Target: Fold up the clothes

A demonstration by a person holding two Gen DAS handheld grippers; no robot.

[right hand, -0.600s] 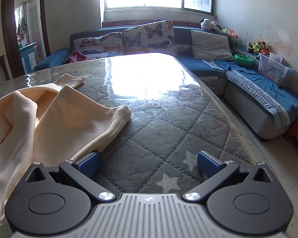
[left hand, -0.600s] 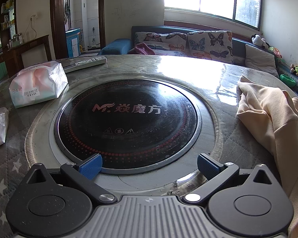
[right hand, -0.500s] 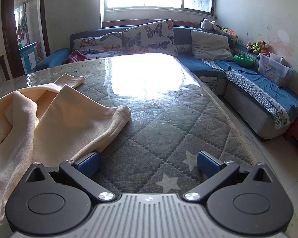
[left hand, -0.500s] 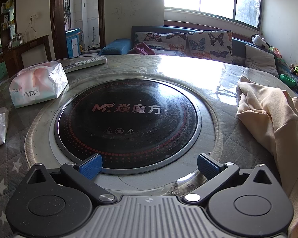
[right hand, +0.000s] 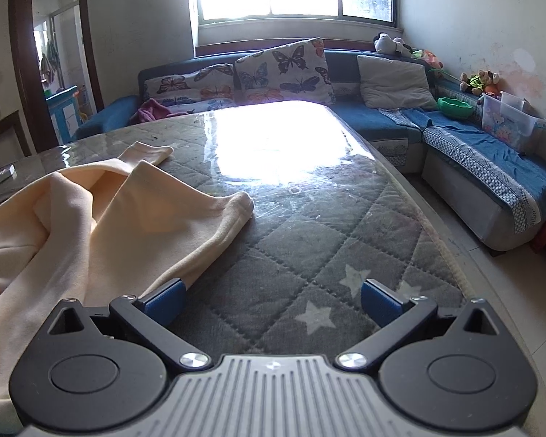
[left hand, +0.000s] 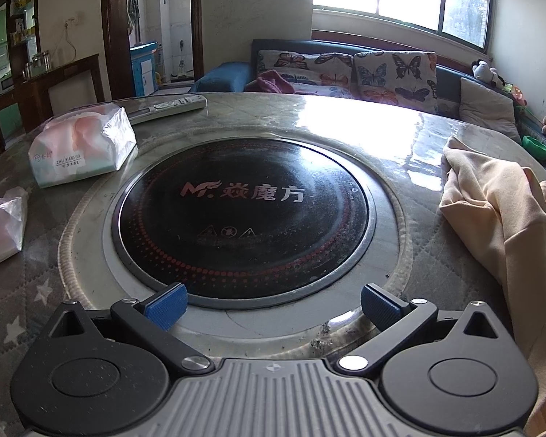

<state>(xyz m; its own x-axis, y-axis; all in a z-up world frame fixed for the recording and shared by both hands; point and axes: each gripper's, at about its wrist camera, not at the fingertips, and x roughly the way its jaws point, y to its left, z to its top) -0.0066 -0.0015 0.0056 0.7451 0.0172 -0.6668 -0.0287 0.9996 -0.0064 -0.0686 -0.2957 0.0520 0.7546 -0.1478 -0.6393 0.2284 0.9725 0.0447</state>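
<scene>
A cream garment lies crumpled on the quilted round table, with two cuffed ends stretched toward the window. In the left wrist view it lies at the right edge. My left gripper is open and empty, low over the table's near edge, facing the black cooktop. My right gripper is open and empty; its left fingertip sits at the garment's near edge, and I cannot tell whether it touches.
A black induction cooktop is set in the table's middle. A tissue pack, a plastic bag and a remote lie at the left. A blue sofa wraps around beyond the table.
</scene>
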